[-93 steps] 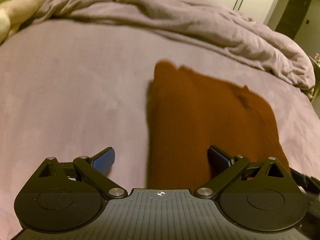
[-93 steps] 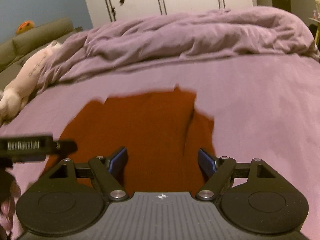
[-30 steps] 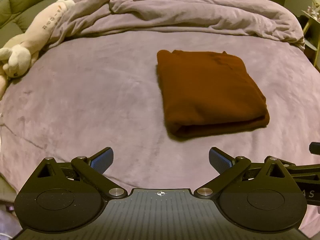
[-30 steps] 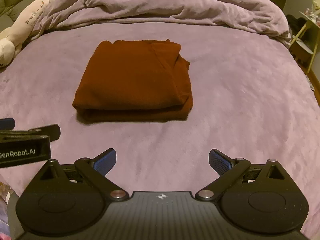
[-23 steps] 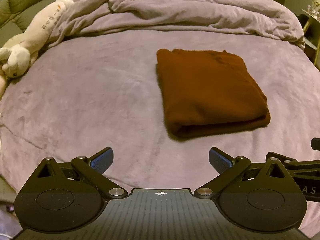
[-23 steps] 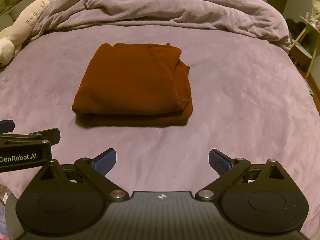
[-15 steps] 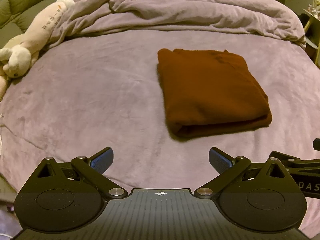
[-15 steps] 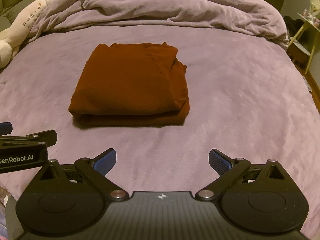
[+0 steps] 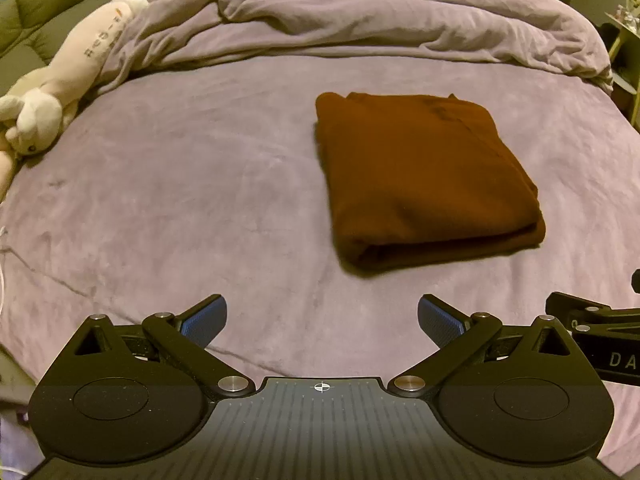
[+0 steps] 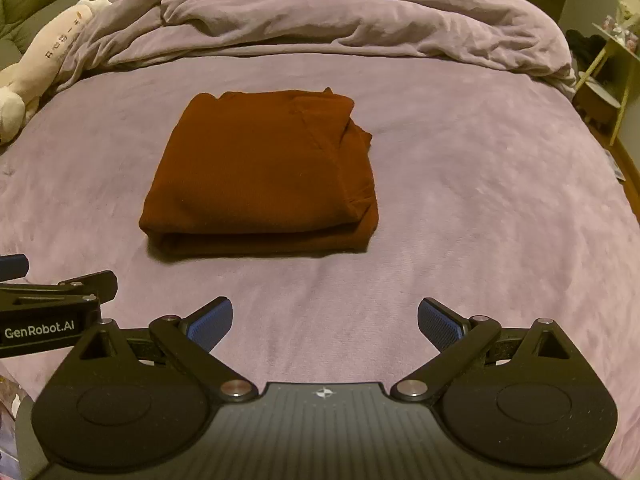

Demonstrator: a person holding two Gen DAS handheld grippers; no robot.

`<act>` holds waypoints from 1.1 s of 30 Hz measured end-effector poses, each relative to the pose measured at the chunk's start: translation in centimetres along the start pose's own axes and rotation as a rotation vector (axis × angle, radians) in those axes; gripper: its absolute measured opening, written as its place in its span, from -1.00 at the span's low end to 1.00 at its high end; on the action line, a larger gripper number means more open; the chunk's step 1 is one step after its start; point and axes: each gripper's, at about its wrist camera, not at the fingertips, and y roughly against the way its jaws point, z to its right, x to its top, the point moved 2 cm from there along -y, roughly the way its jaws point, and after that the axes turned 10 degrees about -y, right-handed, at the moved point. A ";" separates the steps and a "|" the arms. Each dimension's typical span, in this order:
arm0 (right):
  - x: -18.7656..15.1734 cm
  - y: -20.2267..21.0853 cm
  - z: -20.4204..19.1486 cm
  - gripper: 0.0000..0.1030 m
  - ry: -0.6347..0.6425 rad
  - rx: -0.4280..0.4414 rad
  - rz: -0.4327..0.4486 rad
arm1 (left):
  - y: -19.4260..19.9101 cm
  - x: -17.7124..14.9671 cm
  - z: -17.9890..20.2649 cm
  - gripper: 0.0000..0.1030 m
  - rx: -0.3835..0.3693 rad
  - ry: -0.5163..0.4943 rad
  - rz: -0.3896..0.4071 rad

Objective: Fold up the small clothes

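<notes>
I can read "GenRobot.AI" in white on the side of my left gripper (image 10: 44, 312) where it pokes in at the lower left of the right wrist view; in the left wrist view the right gripper (image 9: 600, 328) shows only "DA" at the frame edge. The plush toy (image 9: 60, 76) at the far left carries dark and orange characters I can't make out. Everything sits on a bed (image 10: 460, 200) under a mauve fleece cover, with a crumpled duvet (image 10: 320, 12) of the same colour heaped along the far side and white cupboard doors behind. The rust-brown garment (image 10: 260, 176) lies folded into a neat rectangle on the bed, well ahead of both tools and touching neither. Both sets of blue-padded fingers (image 10: 210, 322) are spread wide with nothing between them.
</notes>
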 end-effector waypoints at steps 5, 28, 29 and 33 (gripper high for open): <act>0.0 0.1 0.1 0.92 -0.002 0.000 0.003 | 0.0 -0.1 -0.1 1.00 -0.002 0.001 -0.002; -0.1 0.4 -0.1 0.92 -0.006 0.009 0.008 | -0.2 -0.2 -0.1 1.00 -0.009 0.000 -0.007; -0.1 0.4 -0.1 0.92 -0.006 0.010 0.008 | -0.2 -0.2 0.0 1.00 -0.009 0.001 -0.006; -0.1 0.4 -0.1 0.92 -0.007 0.010 0.009 | -0.2 -0.3 0.1 1.00 -0.012 -0.001 -0.005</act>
